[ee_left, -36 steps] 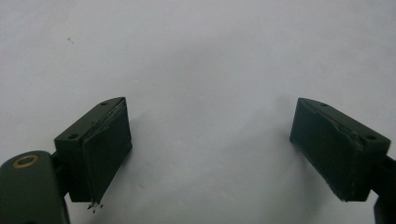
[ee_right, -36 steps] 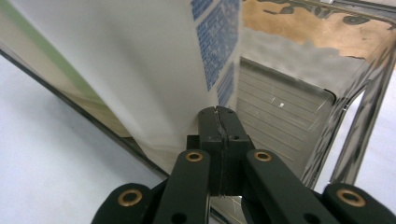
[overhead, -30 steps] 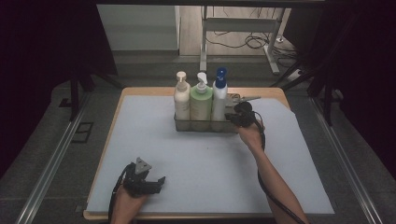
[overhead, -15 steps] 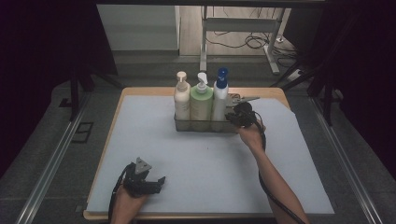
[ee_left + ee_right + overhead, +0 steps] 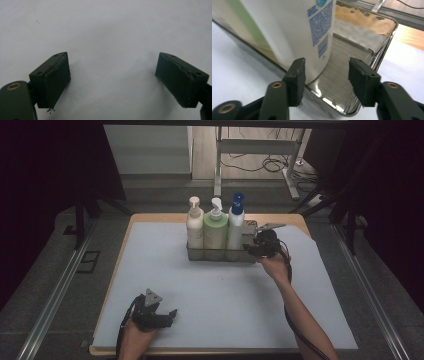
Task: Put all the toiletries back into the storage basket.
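While your left gripper rests low at the near edge of the table, its jaws stand wide apart over the bare pale mat, with nothing between them and nothing touching either pad. Now look ahead and to the right: your right gripper is up at the right end of the metal tray, well apart from the left one. Its jaws have just been opening, and in the right gripper view they stand parted across the tray's near rim, pressing on nothing. Between those jaws you see the ribbed tray floor, and just beyond the left jaw is the foot of the white bottle with the blue cap, standing upright in the tray; whether that jaw's pad brushes the bottle, I cannot tell. The space ahead of the right jaw is open tray, running to the tray's far wall. Farther along the tray from your right gripper, past the white bottle, the green bottle stands next in the row, touching or very nearly touching its neighbour, and beyond it the cream bottle closes the row at the tray's left end. All three are upright, pump tops up.
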Demonstrator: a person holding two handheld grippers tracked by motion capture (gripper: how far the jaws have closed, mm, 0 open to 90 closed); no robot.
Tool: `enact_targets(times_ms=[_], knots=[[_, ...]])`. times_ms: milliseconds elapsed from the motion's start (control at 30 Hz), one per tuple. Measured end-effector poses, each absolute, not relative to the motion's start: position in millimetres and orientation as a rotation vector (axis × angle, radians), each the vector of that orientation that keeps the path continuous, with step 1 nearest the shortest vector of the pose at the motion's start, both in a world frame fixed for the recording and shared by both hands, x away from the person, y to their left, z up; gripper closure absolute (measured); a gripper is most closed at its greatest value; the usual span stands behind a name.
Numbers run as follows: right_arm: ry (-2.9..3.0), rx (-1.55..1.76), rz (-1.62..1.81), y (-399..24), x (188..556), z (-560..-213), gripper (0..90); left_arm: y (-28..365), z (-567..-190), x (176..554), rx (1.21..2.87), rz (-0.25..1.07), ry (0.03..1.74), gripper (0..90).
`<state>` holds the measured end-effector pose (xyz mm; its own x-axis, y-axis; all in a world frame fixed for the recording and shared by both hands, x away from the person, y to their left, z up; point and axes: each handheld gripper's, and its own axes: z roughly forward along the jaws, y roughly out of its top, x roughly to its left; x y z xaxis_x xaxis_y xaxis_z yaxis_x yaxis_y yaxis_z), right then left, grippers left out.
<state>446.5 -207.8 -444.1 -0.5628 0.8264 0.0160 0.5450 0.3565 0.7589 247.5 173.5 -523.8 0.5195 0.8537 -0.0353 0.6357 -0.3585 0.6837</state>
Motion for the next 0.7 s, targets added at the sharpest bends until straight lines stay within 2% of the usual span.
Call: enact_targets(times_ms=[700], knots=[[2.315, 1.069, 1.068, -211, 406, -434, 14.3, 174, -524, 248, 2.112, 0.434, 1.207, 12.2]])
